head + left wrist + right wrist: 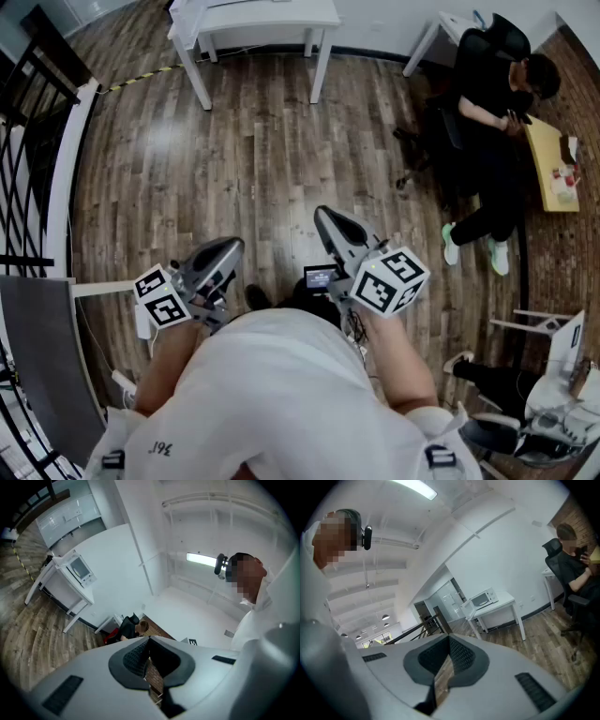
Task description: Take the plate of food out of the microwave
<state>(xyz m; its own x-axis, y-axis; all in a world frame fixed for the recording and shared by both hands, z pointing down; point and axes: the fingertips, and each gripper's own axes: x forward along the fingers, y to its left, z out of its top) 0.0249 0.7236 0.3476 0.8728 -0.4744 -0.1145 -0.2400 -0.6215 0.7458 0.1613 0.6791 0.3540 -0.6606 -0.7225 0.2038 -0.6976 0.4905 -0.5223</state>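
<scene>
The microwave [483,599] stands far off on a white table [506,606]; its door seems to hang open at its left side. It also shows small in the left gripper view, the microwave [79,568] on the white table [65,581]. No plate of food is visible from here. In the head view only the near end of the white table [267,21] shows at the top. My left gripper [228,247] [149,641] and right gripper [325,217] [449,641] are held close to the person's body, both shut with nothing between their pads.
Wooden floor [253,159] lies between me and the table. A person in black [497,112] sits on an office chair at the right beside a yellow desk [547,164]. A black stair railing [33,141] runs along the left. White equipment [558,375] stands at the lower right.
</scene>
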